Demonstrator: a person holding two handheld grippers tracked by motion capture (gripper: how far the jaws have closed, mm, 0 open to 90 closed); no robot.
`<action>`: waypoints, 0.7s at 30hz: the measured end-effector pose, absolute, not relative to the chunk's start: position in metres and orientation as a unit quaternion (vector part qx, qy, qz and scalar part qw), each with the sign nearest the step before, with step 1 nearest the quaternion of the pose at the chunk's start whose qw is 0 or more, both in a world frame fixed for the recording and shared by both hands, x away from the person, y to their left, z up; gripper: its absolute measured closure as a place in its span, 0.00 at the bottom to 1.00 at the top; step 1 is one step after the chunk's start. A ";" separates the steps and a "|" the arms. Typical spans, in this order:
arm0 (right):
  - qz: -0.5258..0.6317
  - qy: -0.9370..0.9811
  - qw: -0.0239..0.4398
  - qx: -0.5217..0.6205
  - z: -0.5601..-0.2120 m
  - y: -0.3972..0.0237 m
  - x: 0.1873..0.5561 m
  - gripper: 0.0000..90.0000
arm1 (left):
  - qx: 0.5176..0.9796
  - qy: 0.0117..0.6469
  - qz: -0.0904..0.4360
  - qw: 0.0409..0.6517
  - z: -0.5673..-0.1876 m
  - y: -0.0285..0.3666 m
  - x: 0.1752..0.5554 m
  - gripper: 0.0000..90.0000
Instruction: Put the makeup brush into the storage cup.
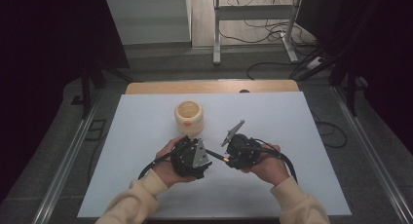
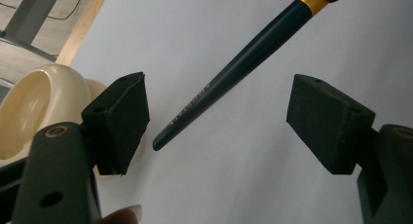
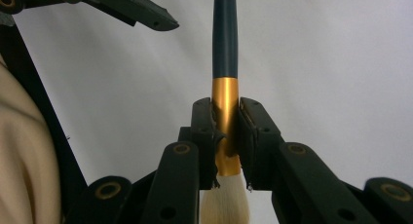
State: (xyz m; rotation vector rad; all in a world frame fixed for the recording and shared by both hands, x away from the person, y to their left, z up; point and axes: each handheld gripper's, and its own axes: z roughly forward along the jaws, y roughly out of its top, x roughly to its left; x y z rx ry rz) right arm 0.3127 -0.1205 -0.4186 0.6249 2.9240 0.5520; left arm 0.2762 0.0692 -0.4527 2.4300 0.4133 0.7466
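A brush with a dark teal handle [image 3: 225, 39], a gold ferrule and white bristles lies level above the white sheet. My right gripper [image 3: 225, 121] is shut on its gold ferrule, bristles toward the camera. In the high view the right gripper [image 1: 227, 158] points left and the brush [image 1: 216, 155] bridges the gap toward my left gripper [image 1: 208, 160]. In the left gripper view the handle's end [image 2: 234, 70] reaches between the jaws of the left gripper [image 2: 219, 107], which stand open and wide apart, touching nothing.
A cream round pot [image 1: 189, 117] with an orange mark stands just behind the left hand; it also appears as the pot [image 2: 44, 102] beside the left jaw. The white sheet [image 1: 272, 117] covers the table. Part of the left gripper [image 3: 136, 9] and a cream sleeve [image 3: 19, 151] are nearby.
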 end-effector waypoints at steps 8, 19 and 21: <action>0.188 0.961 0.034 0.199 -0.419 -0.117 0.312 0.87 | 0.914 0.127 0.281 0.264 -0.453 0.063 0.278 0.32; 0.195 0.961 0.027 0.196 -0.417 -0.117 0.311 0.87 | 0.908 0.097 0.317 0.256 -0.471 0.044 0.271 0.53; 0.196 0.961 0.024 0.196 -0.416 -0.117 0.311 0.87 | 0.906 0.088 0.324 0.257 -0.472 0.042 0.269 0.60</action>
